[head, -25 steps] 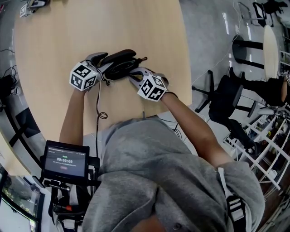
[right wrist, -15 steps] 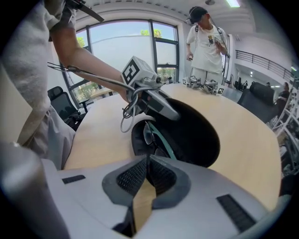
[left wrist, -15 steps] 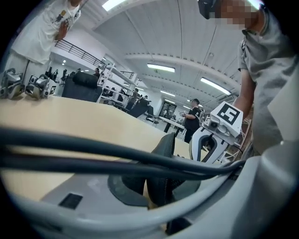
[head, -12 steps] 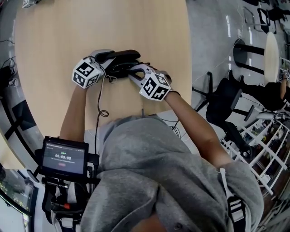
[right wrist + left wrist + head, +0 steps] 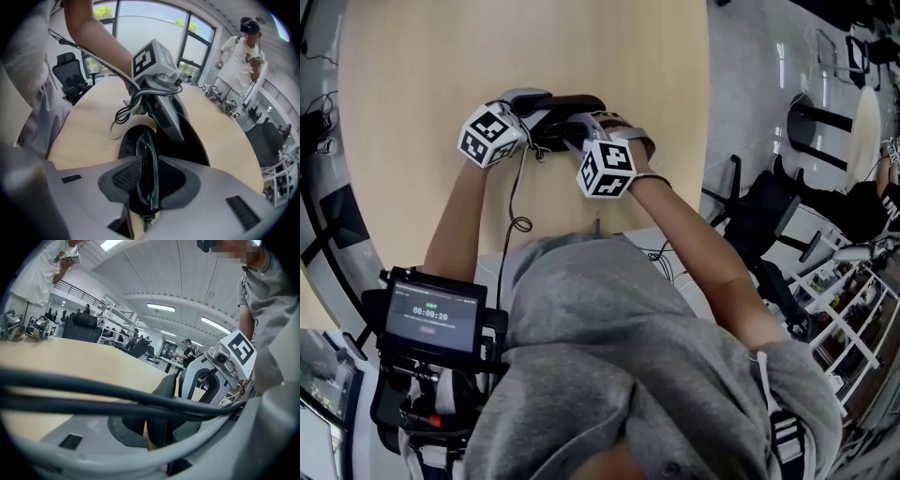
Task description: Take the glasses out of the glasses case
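On the pale round wooden table (image 5: 412,75), a black zip-edged glasses case (image 5: 574,103) is lying open, and both hand-held grippers are meeting at it. The head view is showing only their marker cubes and grey bodies over the case; the gripper views are revealing the jaws.

The left gripper (image 5: 160,430) is clamping narrow jaws on an upright zippered wall of the case. The right gripper (image 5: 150,185) is pointing steeply down into the case. Its jaws have just been opening and are now standing wide, with the clear-lensed, dark-framed glasses (image 5: 146,150) edge-on between them, sitting in the case's black hollow. Whether a pad is touching the frame, I cannot tell.

Two thick black cables (image 5: 93,392) are crossing the left gripper view and hiding much of the case. Beside the case, a thin black looped cord (image 5: 121,115) is lying on the wood. Well beyond the case, a black office chair (image 5: 69,70) and a person in white (image 5: 241,51) are standing past the table. Well back from the case, by the wearer's grey top, a small dark timer screen (image 5: 431,323) is glowing.
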Motion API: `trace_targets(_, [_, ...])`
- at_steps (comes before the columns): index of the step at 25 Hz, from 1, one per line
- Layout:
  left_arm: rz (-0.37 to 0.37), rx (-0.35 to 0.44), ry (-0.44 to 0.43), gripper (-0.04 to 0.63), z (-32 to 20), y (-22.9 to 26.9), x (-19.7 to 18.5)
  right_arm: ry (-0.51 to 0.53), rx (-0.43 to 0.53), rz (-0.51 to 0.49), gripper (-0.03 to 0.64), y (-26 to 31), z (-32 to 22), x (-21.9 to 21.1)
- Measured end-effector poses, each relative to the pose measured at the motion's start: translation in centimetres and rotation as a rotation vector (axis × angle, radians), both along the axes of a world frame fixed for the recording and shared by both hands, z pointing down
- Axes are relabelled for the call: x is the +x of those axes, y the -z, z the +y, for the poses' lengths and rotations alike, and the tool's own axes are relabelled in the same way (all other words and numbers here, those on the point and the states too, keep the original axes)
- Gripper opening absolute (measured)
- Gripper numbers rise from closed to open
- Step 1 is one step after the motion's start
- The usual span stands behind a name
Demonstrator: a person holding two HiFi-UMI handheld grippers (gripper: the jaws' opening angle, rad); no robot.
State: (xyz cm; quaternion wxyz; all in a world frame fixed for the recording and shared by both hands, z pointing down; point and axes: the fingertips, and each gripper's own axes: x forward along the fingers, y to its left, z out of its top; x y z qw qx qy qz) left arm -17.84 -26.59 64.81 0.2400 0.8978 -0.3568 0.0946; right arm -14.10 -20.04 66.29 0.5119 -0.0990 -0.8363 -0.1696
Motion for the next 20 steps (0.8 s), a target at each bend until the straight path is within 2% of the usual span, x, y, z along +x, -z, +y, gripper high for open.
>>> trace_targets(4, [0.0, -0.007, 0.007, 0.054, 0.0, 0.0, 0.1, 0.095, 0.056, 0.085, 0.094, -1.6, 0.5, 0.5])
trace_targets(9, [-0.005, -0.004, 0.016, 0.054, -0.1, -0.1, 0.0, 0.109, 0.091, 0.116, 0.092, -2.4, 0.5, 0.7])
trace_targets(10, [-0.004, -0.003, 0.015, 0.052, -0.2, -0.1, 0.1, 0.11, 0.094, 0.123, 0.064, -2.6, 0.5, 0.9])
trace_targets(20, [0.005, -0.034, -0.005, 0.054, 0.2, -0.6, 0.1, 0.077, 0.09, 0.057, 0.051, -0.6, -0.2, 0.5])
